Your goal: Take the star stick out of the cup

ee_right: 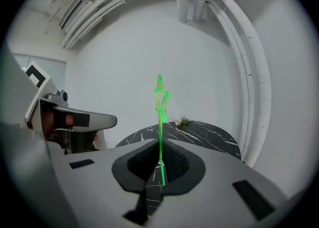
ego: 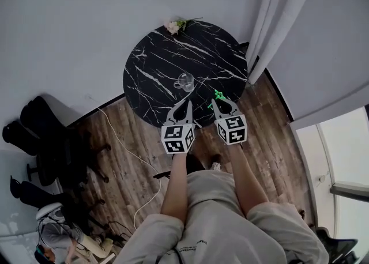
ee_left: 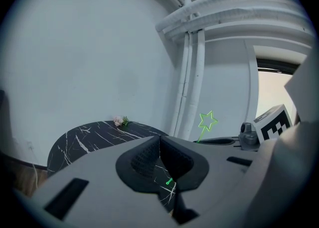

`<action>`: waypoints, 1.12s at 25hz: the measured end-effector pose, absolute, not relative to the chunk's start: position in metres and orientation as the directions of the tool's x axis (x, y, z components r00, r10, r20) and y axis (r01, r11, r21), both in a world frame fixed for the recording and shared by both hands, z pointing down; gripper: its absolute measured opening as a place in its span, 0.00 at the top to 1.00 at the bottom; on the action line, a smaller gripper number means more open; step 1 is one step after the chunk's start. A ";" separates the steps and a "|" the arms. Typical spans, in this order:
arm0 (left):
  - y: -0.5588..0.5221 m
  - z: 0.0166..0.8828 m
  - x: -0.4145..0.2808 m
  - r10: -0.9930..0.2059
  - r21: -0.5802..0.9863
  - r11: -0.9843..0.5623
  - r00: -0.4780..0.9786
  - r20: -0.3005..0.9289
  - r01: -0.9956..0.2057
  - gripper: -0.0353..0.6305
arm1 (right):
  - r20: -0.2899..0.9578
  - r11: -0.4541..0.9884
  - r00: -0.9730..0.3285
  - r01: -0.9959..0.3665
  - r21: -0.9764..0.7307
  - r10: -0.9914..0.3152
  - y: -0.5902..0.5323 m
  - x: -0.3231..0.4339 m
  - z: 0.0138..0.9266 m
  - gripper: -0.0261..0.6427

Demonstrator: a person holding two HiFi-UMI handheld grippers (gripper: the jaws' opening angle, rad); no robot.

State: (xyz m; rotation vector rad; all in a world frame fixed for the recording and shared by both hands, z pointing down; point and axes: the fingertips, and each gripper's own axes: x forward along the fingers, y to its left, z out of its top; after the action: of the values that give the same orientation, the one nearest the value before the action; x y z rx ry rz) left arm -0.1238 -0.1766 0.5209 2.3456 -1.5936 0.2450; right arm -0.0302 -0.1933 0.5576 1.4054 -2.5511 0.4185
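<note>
**Star stick (ee_right: 160,122), clear of cup, in right tongs (ee_right: 160,145)**
Near table (ego: 150,78) edge: right tongs clamped on the stick's lower shaft, stick upright, star above the jaws. Left tongs (ee_left: 159,140) just beside, jaws together on nothing. Mid-table: glass cup (ego: 185,82), no stick inside, ahead-left of the right tongs and apart. Far edge: small flower (ego: 173,26).

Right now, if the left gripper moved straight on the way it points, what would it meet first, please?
Probably the glass cup, straight ahead of the left gripper in the head view. Its own view shows no cup, though, so it may pass above, toward the wall.
</note>
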 end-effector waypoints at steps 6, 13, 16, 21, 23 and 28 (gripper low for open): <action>-0.184 0.507 -0.130 -0.891 0.126 -0.336 0.359 0.277 -0.933 0.91 | 0.290 0.531 -0.548 -0.835 -0.141 -0.784 -0.199 -0.036 0.550 0.90; -0.187 0.501 -0.129 -0.884 0.106 -0.359 0.375 0.280 -0.927 0.91 | 0.276 0.542 -0.558 -0.829 -0.139 -0.782 -0.203 -0.041 0.542 0.90; -0.188 0.501 -0.128 -0.881 0.105 -0.367 0.381 0.282 -0.924 0.91 | 0.267 0.541 -0.558 -0.829 -0.139 -0.786 -0.203 -0.039 0.538 0.90; -0.186 0.505 -0.122 -0.878 0.111 -0.371 0.387 0.283 -0.922 0.91 | 0.273 0.534 -0.554 -0.832 -0.150 -0.786 -0.201 -0.032 0.542 0.90; -0.185 0.507 -0.120 -0.876 0.120 -0.369 0.388 0.285 -0.922 0.91 | 0.277 0.529 -0.550 -0.835 -0.154 -0.788 -0.201 -0.030 0.544 0.90; -0.184 0.511 -0.114 -0.871 0.120 -0.371 0.390 0.299 -0.921 0.91 | 0.268 0.512 -0.534 -0.846 -0.152 -0.802 -0.202 -0.024 0.543 0.90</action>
State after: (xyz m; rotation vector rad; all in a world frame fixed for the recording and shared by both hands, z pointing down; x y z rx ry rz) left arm -0.1142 -0.1836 0.5112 2.3844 -1.5774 0.2693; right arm -0.0237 -0.2023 0.5431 1.4220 -2.5864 0.3966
